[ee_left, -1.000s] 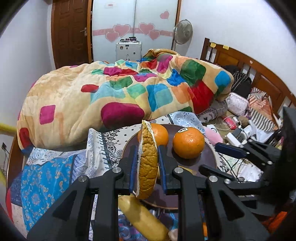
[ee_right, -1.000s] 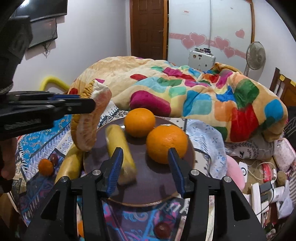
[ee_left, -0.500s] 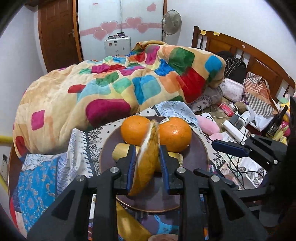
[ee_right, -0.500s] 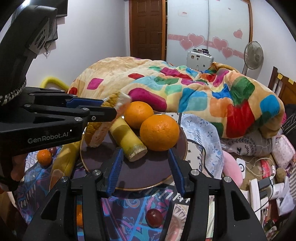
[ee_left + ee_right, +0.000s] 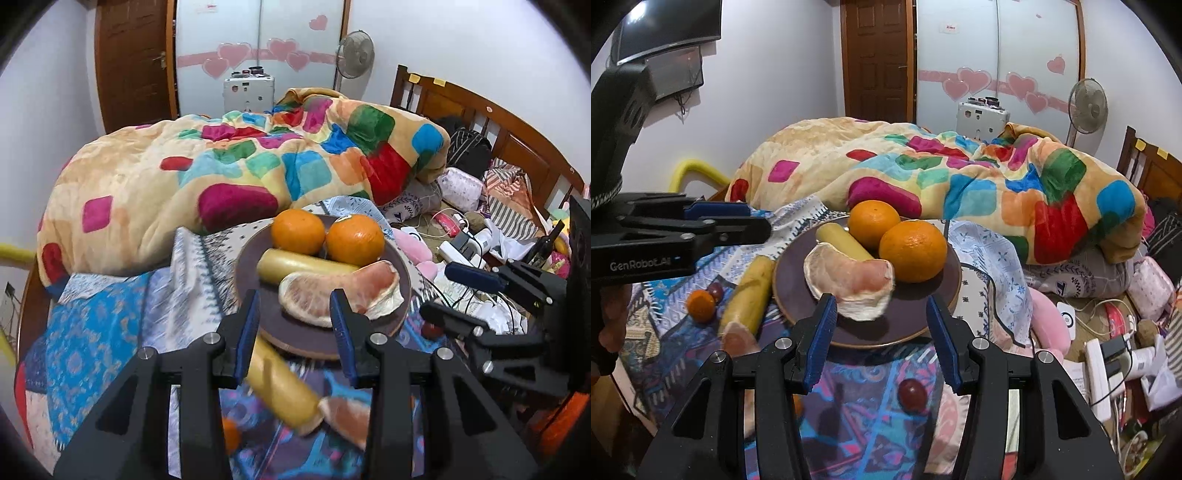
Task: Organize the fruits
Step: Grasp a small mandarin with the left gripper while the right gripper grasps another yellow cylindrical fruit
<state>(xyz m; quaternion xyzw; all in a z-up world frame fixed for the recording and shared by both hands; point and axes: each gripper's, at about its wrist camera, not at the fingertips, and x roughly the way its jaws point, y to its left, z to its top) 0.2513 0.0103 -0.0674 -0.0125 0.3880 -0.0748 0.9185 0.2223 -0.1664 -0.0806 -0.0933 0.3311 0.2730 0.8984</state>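
Left gripper (image 5: 295, 317) jaws spread wide, nothing between them. The pomelo wedge (image 5: 340, 291) lies on the plate (image 5: 251, 258), touching the yellow stick (image 5: 303, 264), with 2 oranges (image 5: 298, 231) behind. Right gripper (image 5: 882, 332) also spread and empty, just short of the plate's near rim. Off the plate on the cloth (image 5: 849, 406): another stick (image 5: 748, 291), a wedge (image 5: 738, 341), a small orange (image 5: 701, 305), a grape (image 5: 912, 395).

Two big oranges (image 5: 874, 223) (image 5: 913, 250), two pomelo segments (image 5: 849, 280) (image 5: 737, 338), two yellow sticks (image 5: 842, 240) (image 5: 748, 293), one small orange (image 5: 701, 305), two red grapes (image 5: 912, 394) (image 5: 716, 290), one plate (image 5: 923, 306)
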